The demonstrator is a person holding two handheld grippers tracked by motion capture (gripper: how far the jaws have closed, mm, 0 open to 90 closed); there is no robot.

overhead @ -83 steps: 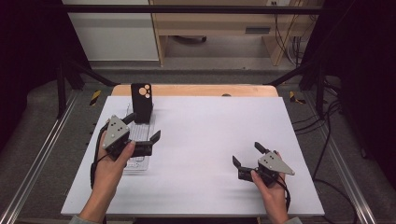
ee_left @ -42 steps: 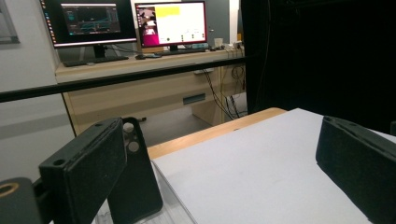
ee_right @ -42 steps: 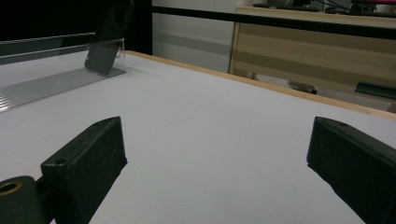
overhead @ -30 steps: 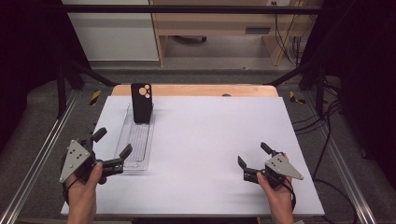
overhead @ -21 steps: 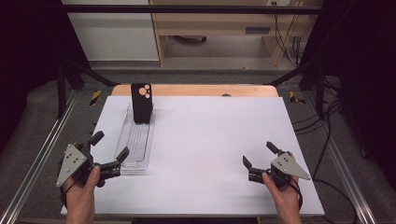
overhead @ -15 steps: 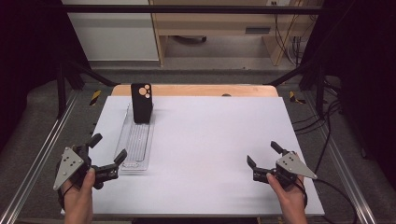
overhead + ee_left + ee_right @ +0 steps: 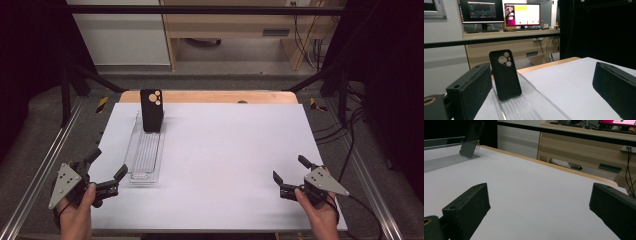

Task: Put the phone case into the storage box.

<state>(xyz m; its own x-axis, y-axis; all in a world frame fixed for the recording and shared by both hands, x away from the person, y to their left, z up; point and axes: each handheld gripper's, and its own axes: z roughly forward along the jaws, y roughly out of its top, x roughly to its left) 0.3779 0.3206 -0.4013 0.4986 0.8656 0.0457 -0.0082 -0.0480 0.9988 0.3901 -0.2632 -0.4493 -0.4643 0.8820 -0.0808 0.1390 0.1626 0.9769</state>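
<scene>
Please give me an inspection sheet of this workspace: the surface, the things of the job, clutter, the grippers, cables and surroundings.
Surface: white table top with a wooden edge at the far side.
Job's things: black phone case standing upright, leaning, at the far end of the clear tray.
Clutter: nothing seen on the white top.
Grippers: left gripper near the tray's near end, jaws open, holding nothing; right gripper at the near right, jaws open, holding nothing.
Cables: one cable trails from the right gripper; more hang at the far right.
Surroundings: monitors on a wooden desk beyond the table.
</scene>
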